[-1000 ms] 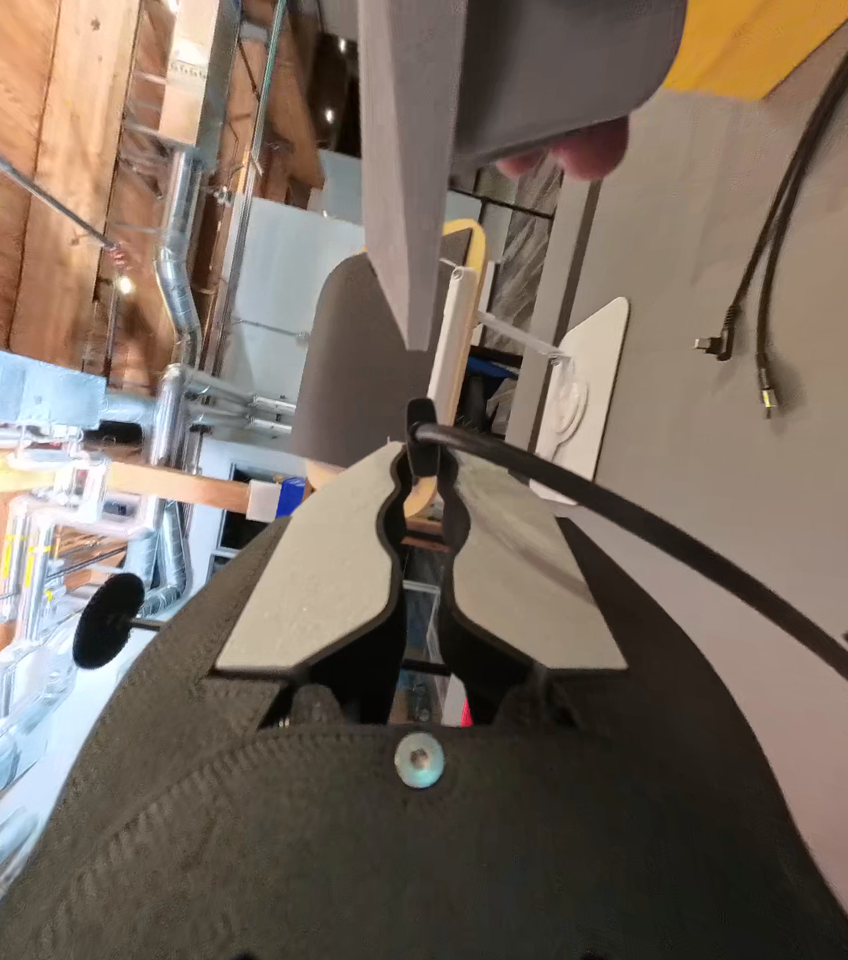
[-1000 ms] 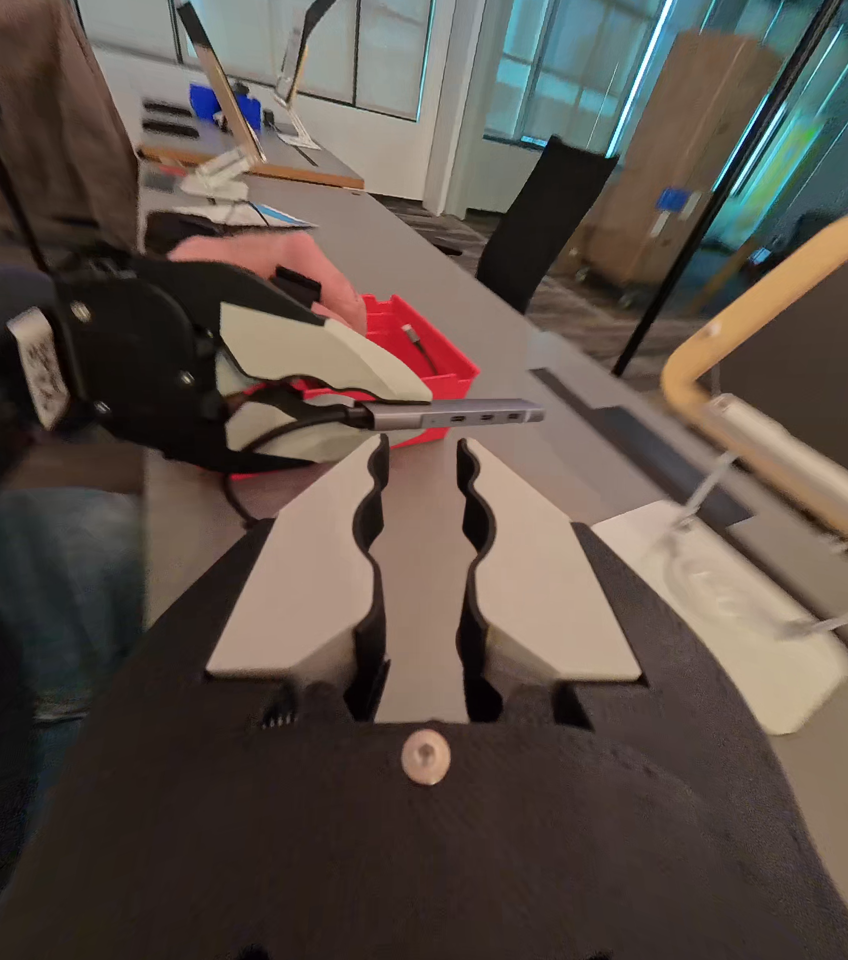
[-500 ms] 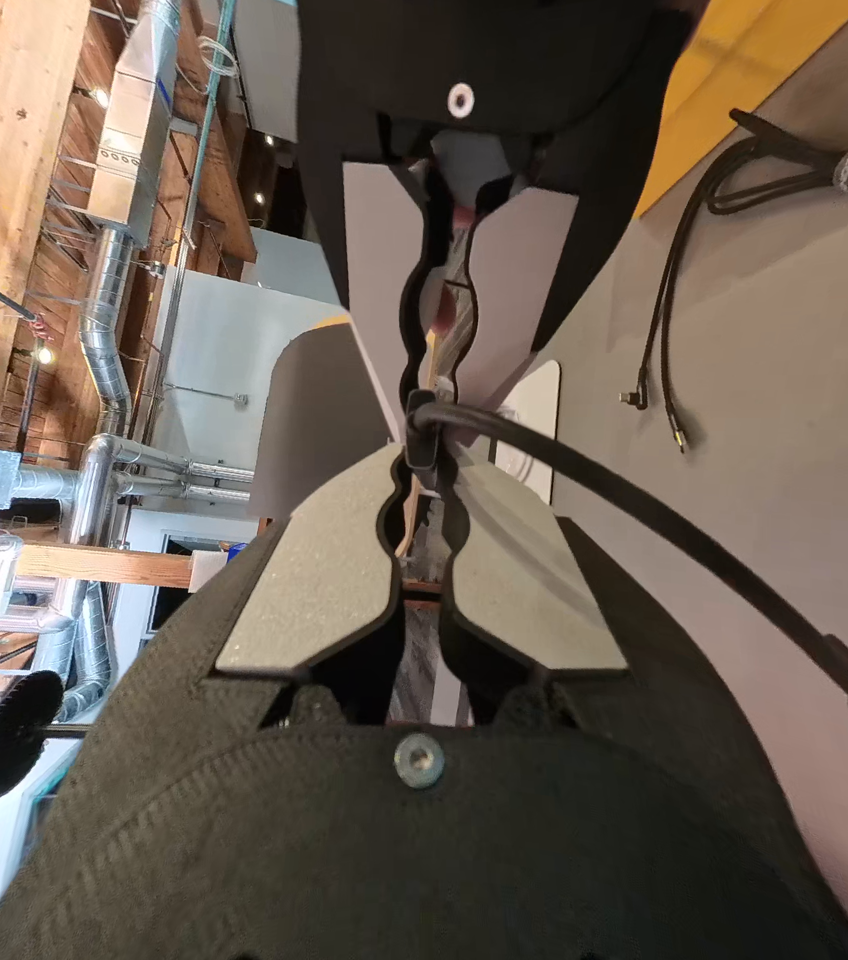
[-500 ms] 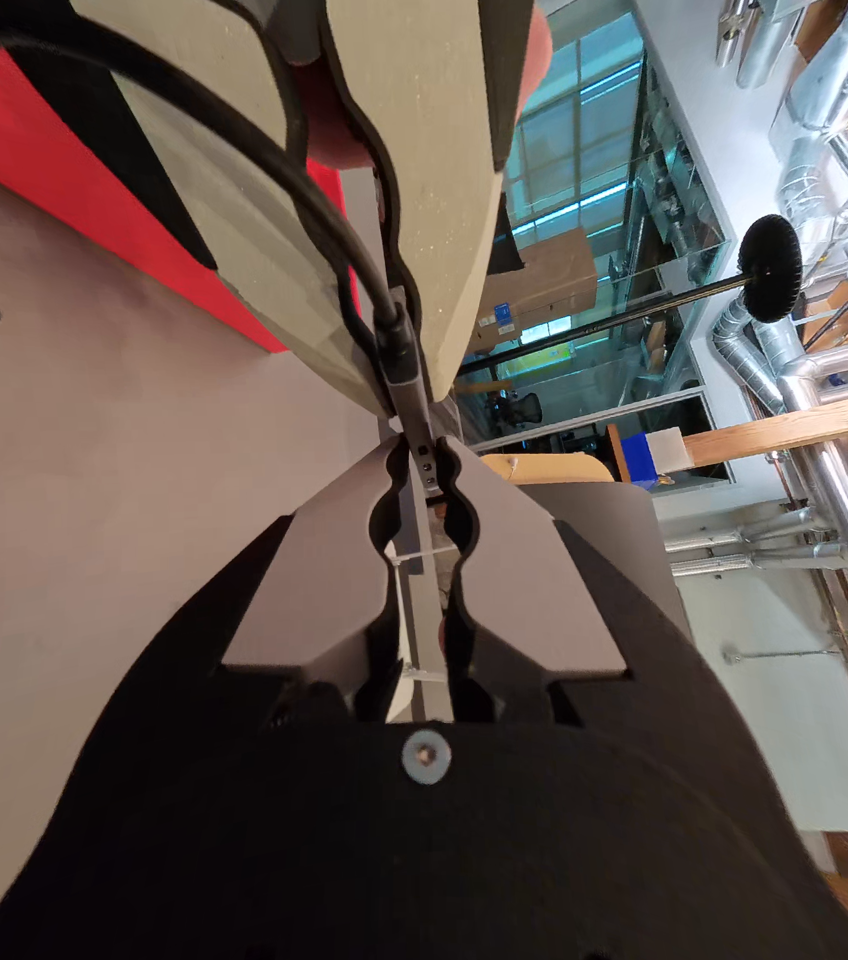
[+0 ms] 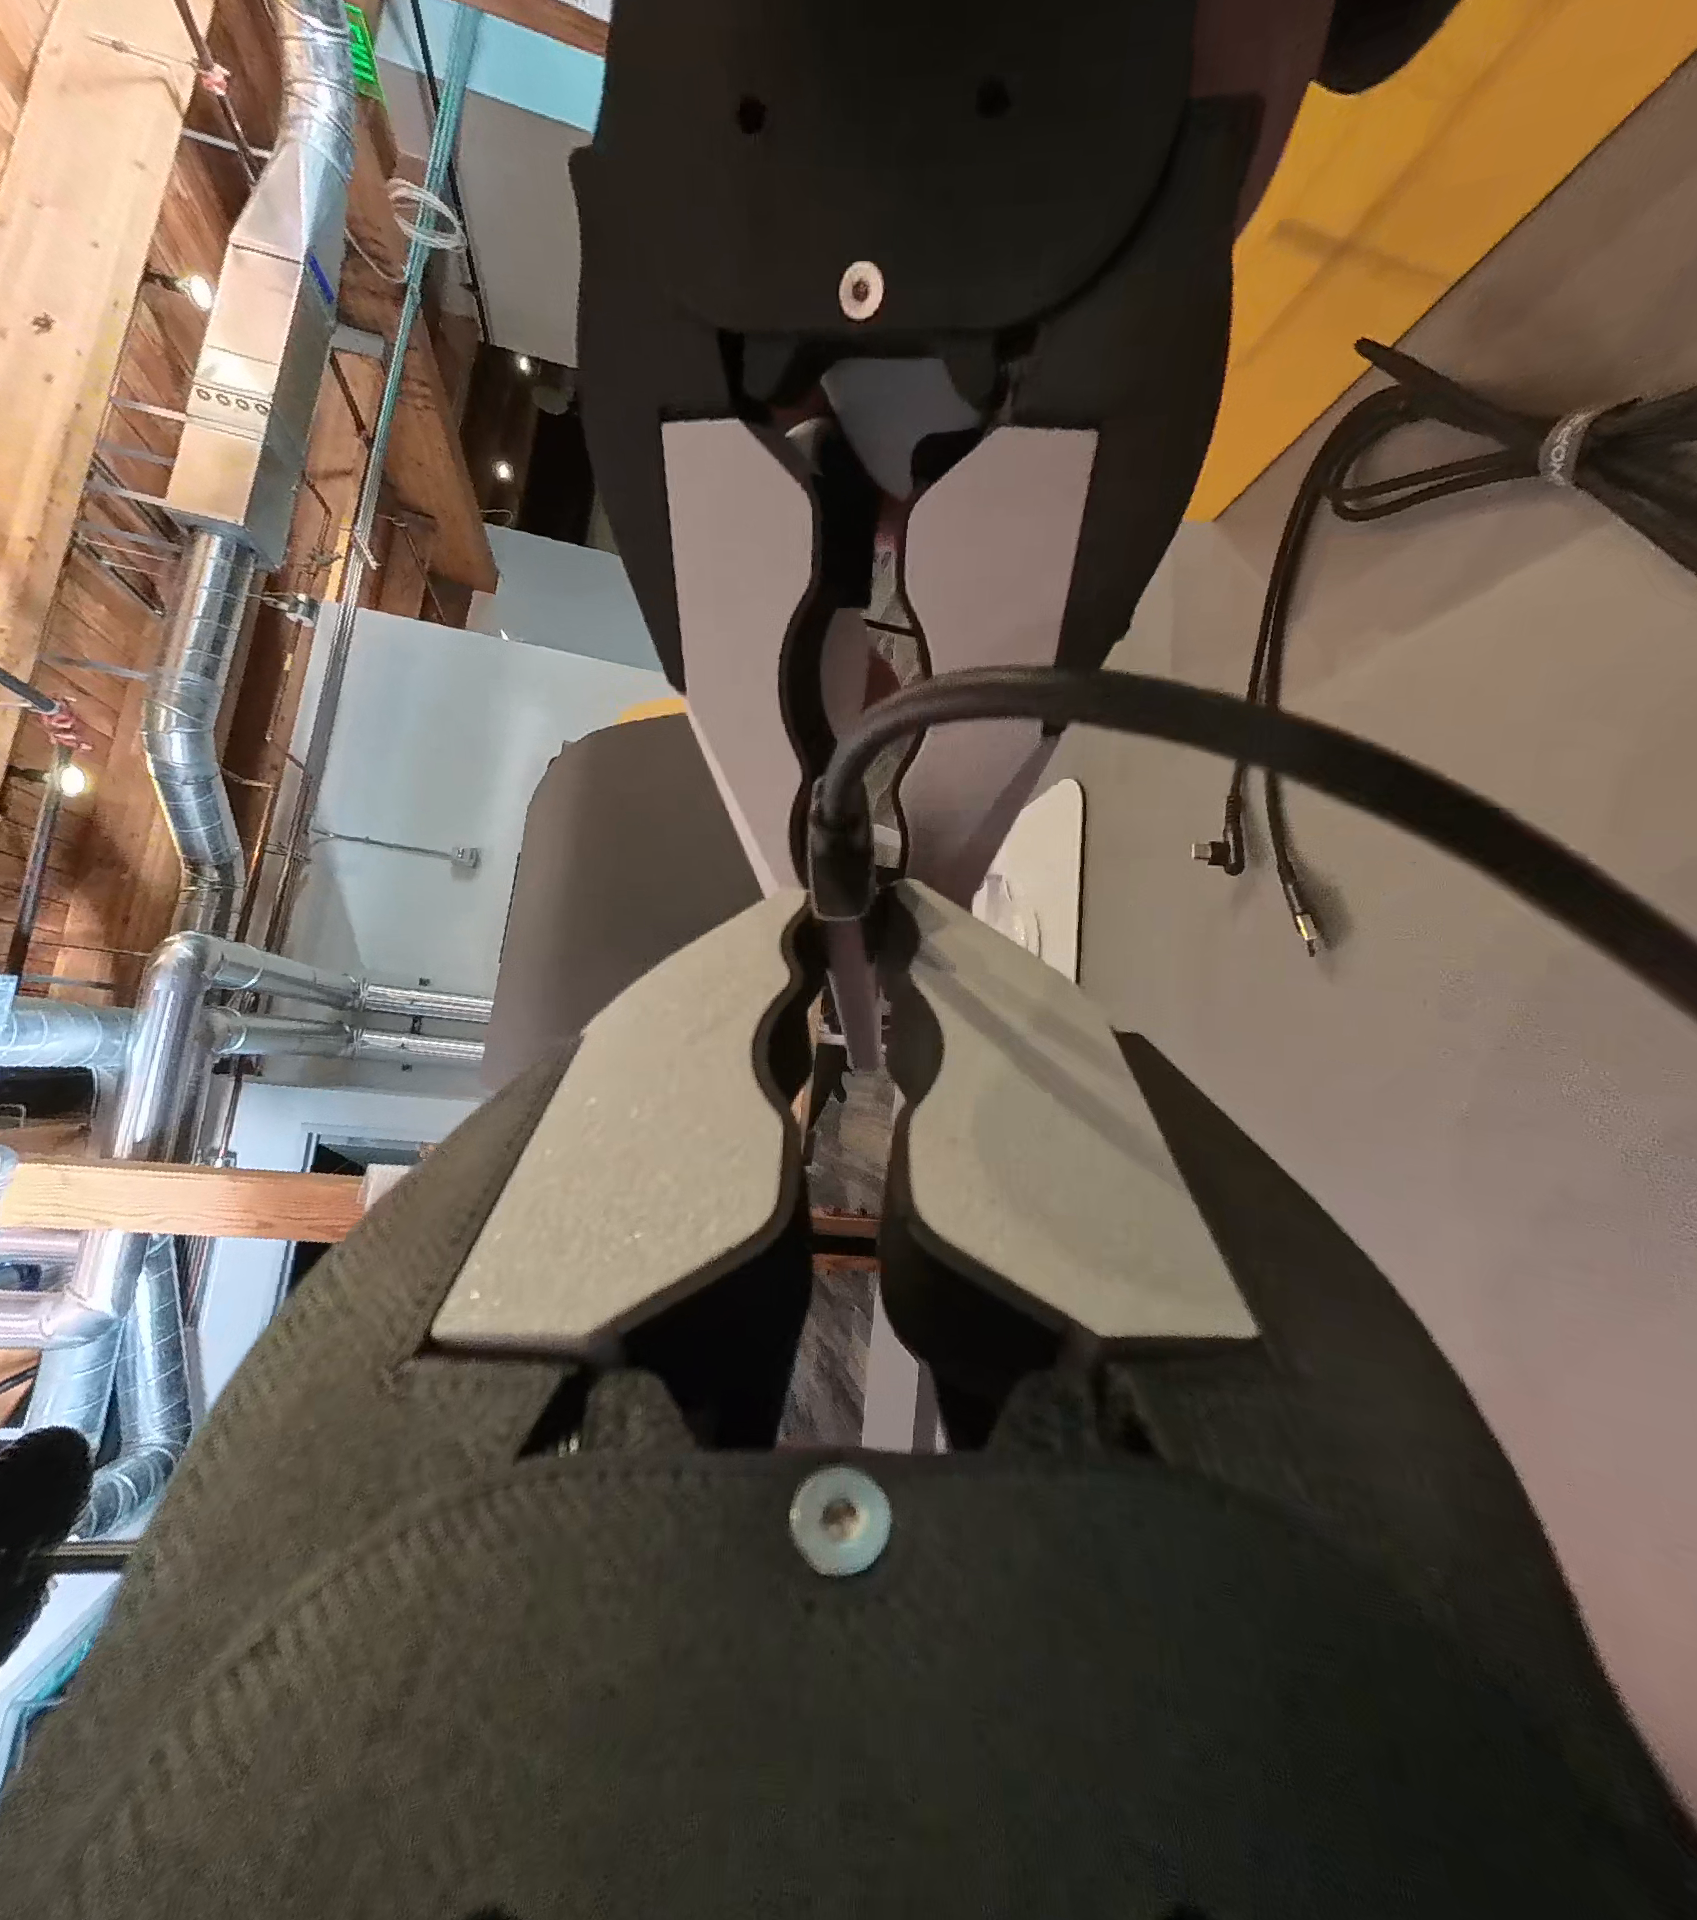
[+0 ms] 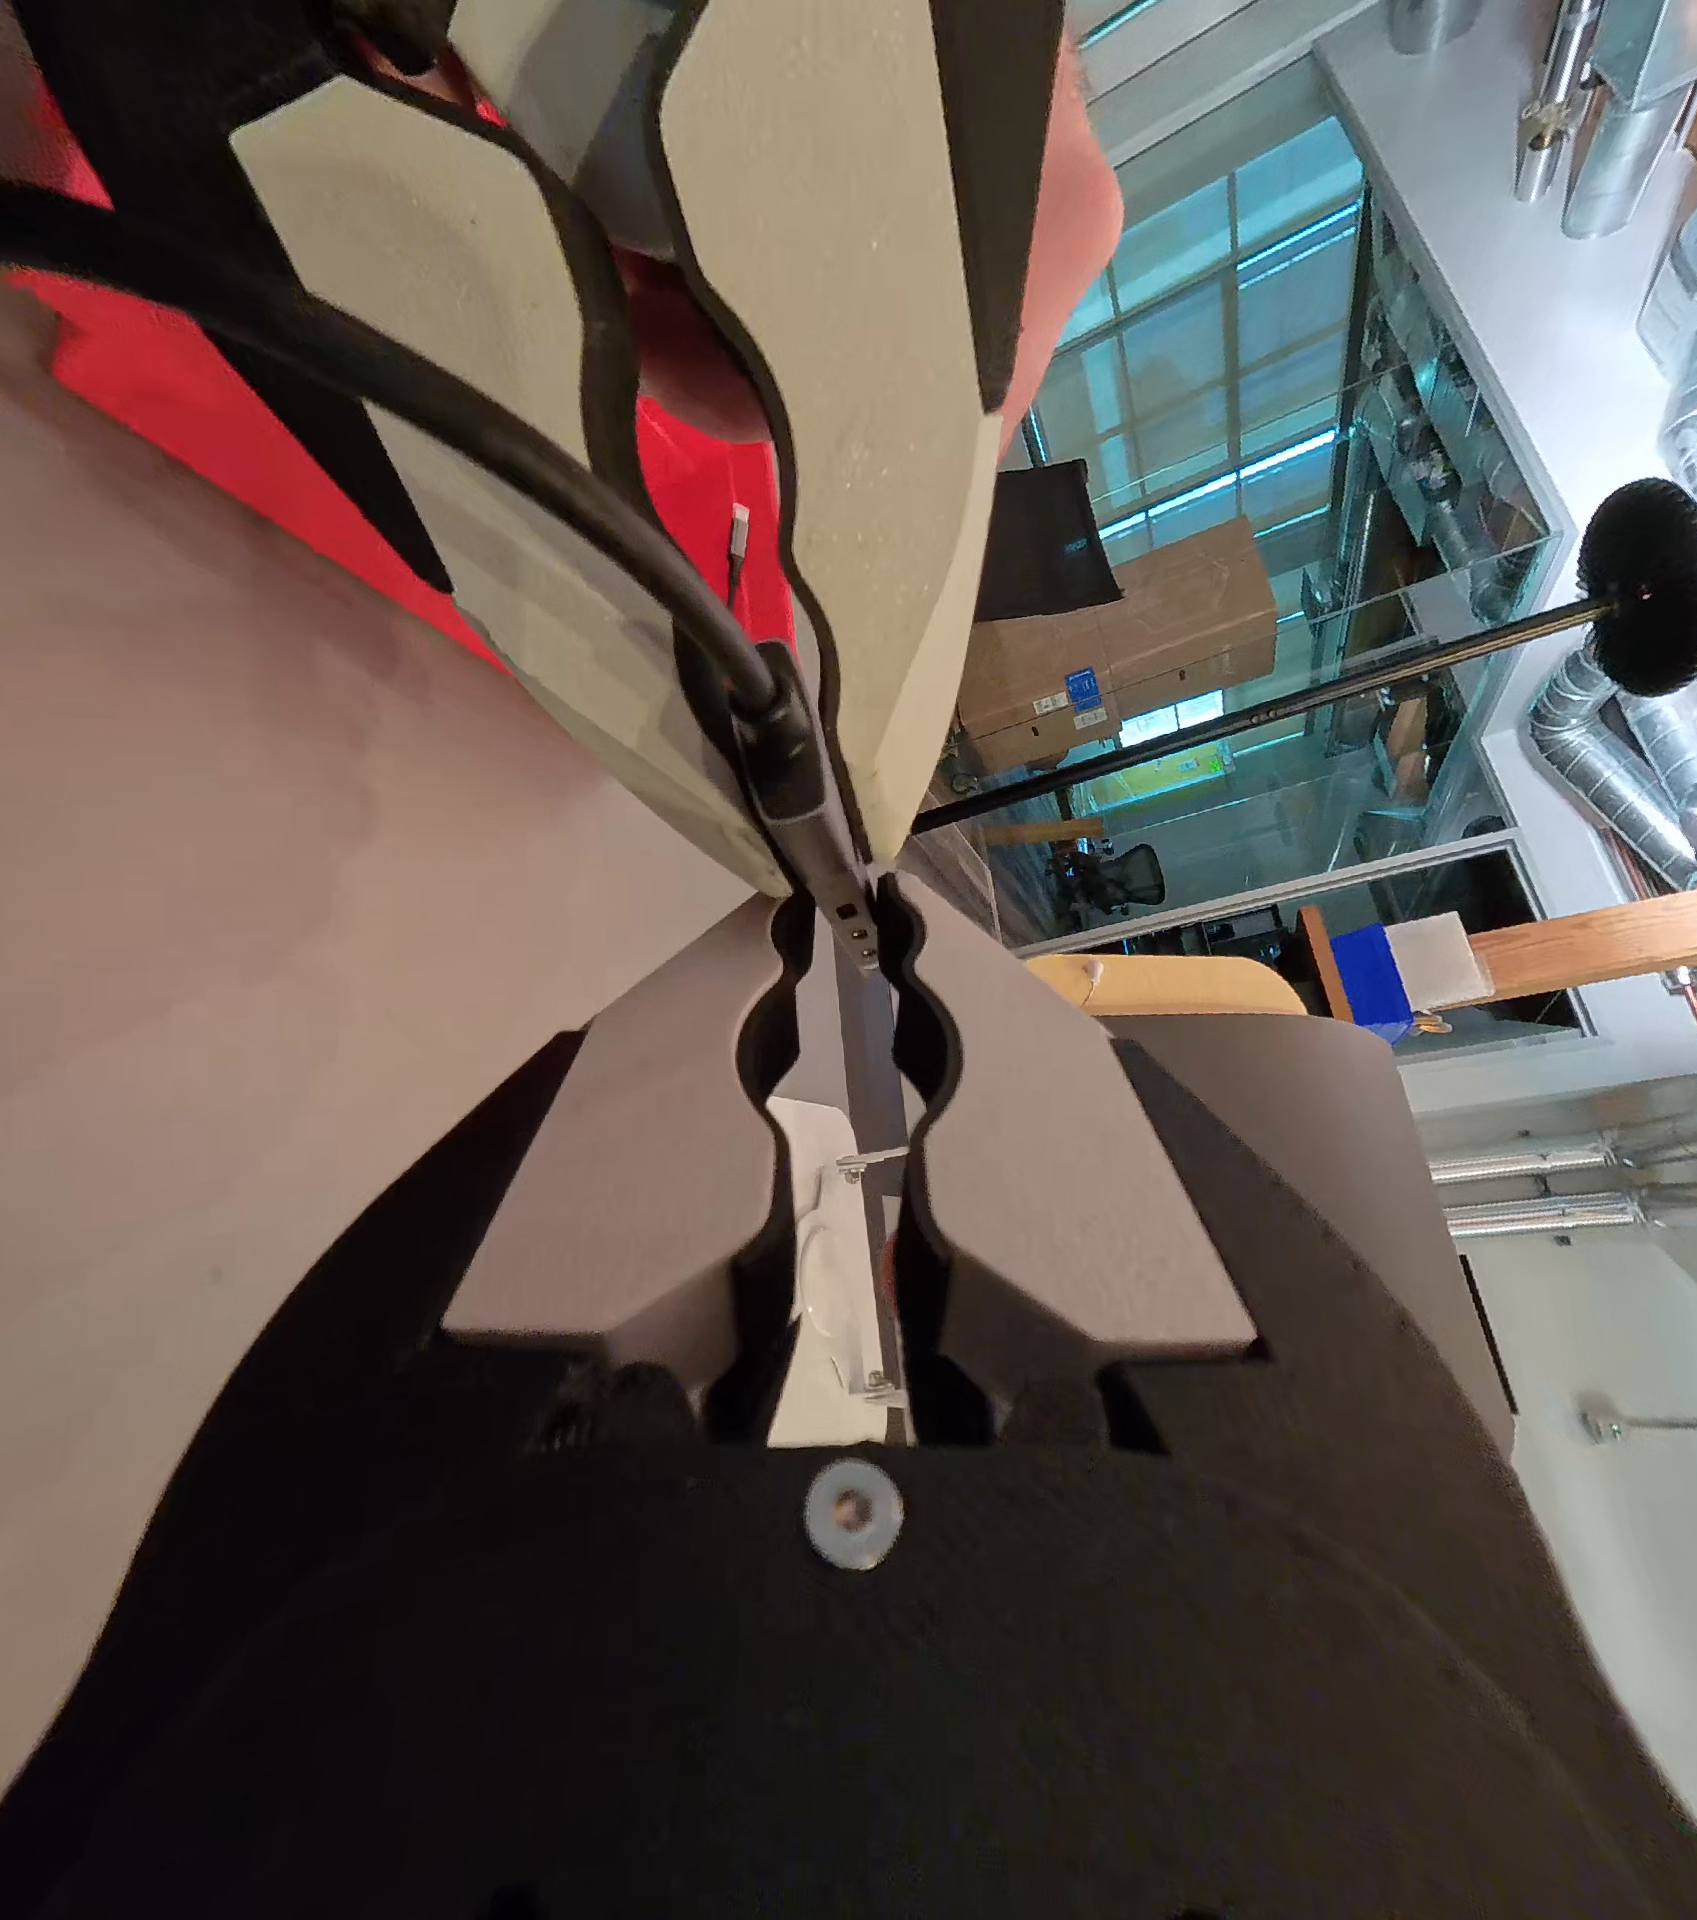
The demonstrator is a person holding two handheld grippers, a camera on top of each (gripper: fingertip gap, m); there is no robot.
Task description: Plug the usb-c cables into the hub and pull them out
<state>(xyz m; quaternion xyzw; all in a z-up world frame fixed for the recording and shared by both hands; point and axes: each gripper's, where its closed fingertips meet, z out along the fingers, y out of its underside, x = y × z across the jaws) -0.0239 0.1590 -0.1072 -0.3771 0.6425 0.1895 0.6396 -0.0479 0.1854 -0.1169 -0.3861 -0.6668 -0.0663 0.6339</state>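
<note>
The grey hub [image 6: 866, 1039] is held edge-on between the two grippers, which face each other tip to tip above the table. My left gripper [image 5: 844, 920] is shut on the hub's cable end, where the black boot [image 5: 839, 852] and thick black cable [image 5: 1343, 769] come out. My right gripper [image 6: 849, 920] is shut on the hub's free end, with small ports [image 6: 859, 925] showing at its tips. The left gripper also shows in the right wrist view [image 6: 823, 862], the right one in the left wrist view [image 5: 854, 831]. Two loose usb-c plugs [image 5: 1213, 852] [image 5: 1306, 935] lie on the table.
The grey table [image 5: 1498, 1195] carries a tied bundle of black cable [image 5: 1602, 468], a white stand base [image 5: 1031, 883] and a yellow area [image 5: 1395, 208]. A red bin [image 6: 200, 384] with a silver plug [image 6: 740, 530] sits behind the left gripper. A hand [image 6: 1062, 208] holds that gripper. My two grippers' fingertips are within a few centimetres of each other.
One second ago my right gripper was open, beside the hub. It swung round to face the left gripper, shut on the hub's free end, and has since slid further along it.
</note>
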